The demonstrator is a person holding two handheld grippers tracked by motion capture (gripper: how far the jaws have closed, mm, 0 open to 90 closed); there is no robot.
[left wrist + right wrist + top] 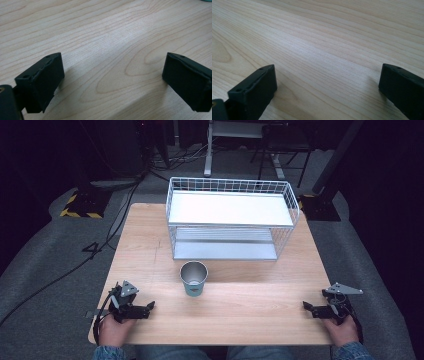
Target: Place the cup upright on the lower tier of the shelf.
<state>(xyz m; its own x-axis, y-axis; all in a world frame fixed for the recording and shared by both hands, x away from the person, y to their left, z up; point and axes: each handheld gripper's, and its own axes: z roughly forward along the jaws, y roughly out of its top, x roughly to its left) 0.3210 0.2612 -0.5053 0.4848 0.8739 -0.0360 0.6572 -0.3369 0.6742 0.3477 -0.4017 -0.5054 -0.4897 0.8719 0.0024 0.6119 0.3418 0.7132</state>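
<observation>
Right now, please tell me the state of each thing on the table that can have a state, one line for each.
Cup: upright, mouth open, nothing visible inside, standing free in front of the rack.
Wire rack: upright, both shelves bare.
Left tongs: open, holding nothing, low over the table near its front left corner.
Right tongs: open, holding nothing, low over the table near its front right corner.
</observation>
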